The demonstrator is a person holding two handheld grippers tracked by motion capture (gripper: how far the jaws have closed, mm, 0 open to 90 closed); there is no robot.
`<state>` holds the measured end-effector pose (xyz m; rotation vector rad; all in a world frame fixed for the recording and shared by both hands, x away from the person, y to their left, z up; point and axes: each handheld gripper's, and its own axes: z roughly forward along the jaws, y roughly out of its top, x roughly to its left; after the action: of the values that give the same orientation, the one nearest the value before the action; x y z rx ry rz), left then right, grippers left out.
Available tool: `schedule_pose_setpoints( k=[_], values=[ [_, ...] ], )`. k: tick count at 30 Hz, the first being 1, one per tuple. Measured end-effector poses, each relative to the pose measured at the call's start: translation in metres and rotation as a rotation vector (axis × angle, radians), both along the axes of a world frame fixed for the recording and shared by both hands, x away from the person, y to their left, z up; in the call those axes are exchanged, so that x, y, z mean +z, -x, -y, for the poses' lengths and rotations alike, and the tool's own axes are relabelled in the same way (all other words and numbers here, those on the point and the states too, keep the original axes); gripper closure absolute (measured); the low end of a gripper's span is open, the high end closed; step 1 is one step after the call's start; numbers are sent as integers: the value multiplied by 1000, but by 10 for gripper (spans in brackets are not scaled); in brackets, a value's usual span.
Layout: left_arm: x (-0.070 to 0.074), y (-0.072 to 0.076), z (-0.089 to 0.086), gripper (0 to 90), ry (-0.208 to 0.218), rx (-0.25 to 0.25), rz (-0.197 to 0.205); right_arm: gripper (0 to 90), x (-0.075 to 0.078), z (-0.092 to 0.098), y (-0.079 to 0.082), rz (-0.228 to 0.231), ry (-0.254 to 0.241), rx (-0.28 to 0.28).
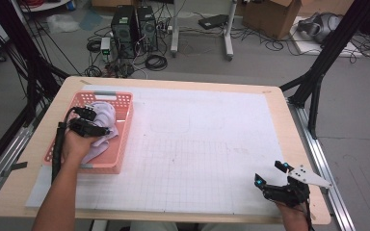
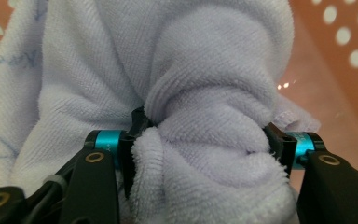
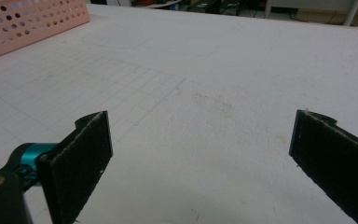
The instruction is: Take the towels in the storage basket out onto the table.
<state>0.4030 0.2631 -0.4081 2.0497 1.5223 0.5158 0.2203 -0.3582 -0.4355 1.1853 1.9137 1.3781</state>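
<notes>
right gripper (image 1: 271, 175): near right corner of table, just above the white gridded mat (image 1: 212, 144); jaws wide apart, nothing between them; black pads (image 3: 81, 158) hang over bare mat in the right gripper view
left hand (image 1: 77, 144): comes in from near left edge, reaches into basket
left gripper (image 1: 94, 122): down inside basket, jaws clamped on a bunched fold of the towel; in the left gripper view cloth bulges between both pads (image 2: 137, 135) and squeezes out either side
towel (image 2: 205, 93): pale lilac-white terry, crumpled, lies in the basket, mostly far half; stitched hem shows at right of the left gripper view
basket (image 1: 121, 139): pink plastic, perforated walls, sits on left side of table, partly on the mat
table (image 1: 173, 83): light wood, mat covers most of top
floor beyond: computer towers (image 1: 135, 29), cables, cardboard box (image 1: 274, 17)
</notes>
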Motion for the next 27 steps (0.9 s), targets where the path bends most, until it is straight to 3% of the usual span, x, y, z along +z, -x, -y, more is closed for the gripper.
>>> schedule_pose_setpoints(
  k=[3,6,11,16,18,27],
  values=[
    [6,5,-8,477,98,27,47,44,1,2,2,6,-1,-6],
    [12,10,-11,478,165,31,87,44,2,4,2,8,-8,-12],
    [25,20,-14,477,219,-25,167,44,1,1,2,3,-13,-11],
    [40,31,-18,475,258,-39,251,44,1,-3,1,5,-2,2],
    [44,34,-21,473,297,-52,268,44,1,-3,1,4,-4,2],
    [60,46,-27,468,380,-88,349,44,1,-2,0,4,-2,5]
  ],
)
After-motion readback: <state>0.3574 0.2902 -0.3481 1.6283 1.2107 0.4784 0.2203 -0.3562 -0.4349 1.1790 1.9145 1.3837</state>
